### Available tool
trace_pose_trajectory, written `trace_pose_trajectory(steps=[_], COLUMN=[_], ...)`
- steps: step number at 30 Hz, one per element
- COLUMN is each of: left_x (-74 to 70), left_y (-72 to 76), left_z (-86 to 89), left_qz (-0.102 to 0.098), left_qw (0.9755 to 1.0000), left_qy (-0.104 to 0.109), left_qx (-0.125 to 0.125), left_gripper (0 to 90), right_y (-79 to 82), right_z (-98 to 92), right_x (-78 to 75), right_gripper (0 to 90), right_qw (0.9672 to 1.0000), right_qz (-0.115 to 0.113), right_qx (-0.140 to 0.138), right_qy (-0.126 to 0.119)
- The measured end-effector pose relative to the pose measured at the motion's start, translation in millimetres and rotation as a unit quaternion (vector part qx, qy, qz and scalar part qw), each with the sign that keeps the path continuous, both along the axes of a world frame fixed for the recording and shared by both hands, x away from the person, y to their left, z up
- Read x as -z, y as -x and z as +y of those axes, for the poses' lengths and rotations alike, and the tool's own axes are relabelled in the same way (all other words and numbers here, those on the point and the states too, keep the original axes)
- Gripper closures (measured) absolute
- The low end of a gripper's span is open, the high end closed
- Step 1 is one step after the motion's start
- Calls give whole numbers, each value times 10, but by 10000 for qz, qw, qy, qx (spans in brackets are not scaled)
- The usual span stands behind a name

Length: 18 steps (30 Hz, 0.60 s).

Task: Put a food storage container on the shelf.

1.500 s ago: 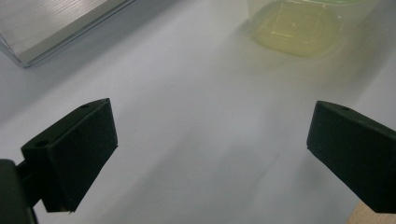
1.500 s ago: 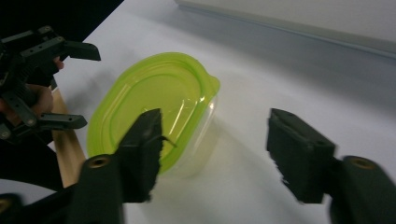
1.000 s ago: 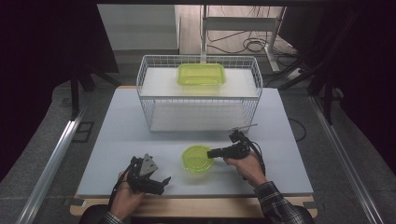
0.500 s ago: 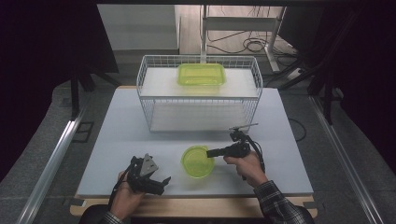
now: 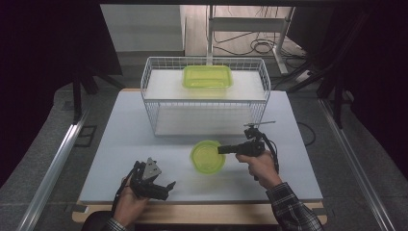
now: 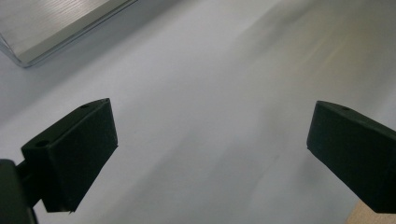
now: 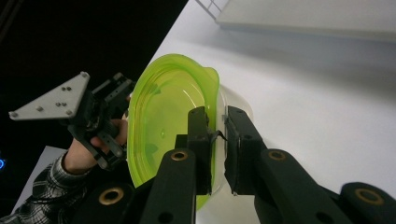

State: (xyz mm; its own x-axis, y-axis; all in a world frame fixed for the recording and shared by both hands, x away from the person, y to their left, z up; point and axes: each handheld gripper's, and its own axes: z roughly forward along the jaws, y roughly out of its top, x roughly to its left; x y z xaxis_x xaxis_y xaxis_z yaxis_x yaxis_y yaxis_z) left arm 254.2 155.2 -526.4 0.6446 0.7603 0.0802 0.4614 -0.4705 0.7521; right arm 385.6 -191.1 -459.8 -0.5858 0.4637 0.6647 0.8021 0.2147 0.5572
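A round lime-green lid (image 5: 207, 157) lies on the white table in front of the wire rack. In the right gripper view the green lid (image 7: 163, 116) sits over a clear bowl (image 7: 237, 106), and my right gripper (image 7: 218, 133) is shut on the lid's rim. From above, the right gripper (image 5: 222, 149) reaches the lid from its right side. My left gripper (image 5: 166, 188) is held near the table's front left edge. Its jaws stand wide open over bare table (image 6: 210, 149) with nothing between them.
A white wire rack (image 5: 204, 98) stands at the back middle of the table. A rectangular green container (image 5: 207, 77) rests on the rack's top shelf. The table's wooden front edge (image 5: 202, 214) runs just in front of both hands.
The right gripper and the green lid have shifted slightly away from me. The left gripper has stayed in place.
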Motion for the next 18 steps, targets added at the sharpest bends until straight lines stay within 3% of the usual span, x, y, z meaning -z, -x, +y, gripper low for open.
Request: trace_pose_trajectory(steps=[18], left_x=[20], left_y=[-12], left_z=[-11], left_qz=[57], left_qw=[9999], left_qy=[-91], left_qx=[0], left_gripper=[13], right_y=[-100], right_z=[-90], right_x=[-454], right_gripper=[810], right_qw=[9992], right_qz=[-241], right_qx=[236], right_qy=[-206])
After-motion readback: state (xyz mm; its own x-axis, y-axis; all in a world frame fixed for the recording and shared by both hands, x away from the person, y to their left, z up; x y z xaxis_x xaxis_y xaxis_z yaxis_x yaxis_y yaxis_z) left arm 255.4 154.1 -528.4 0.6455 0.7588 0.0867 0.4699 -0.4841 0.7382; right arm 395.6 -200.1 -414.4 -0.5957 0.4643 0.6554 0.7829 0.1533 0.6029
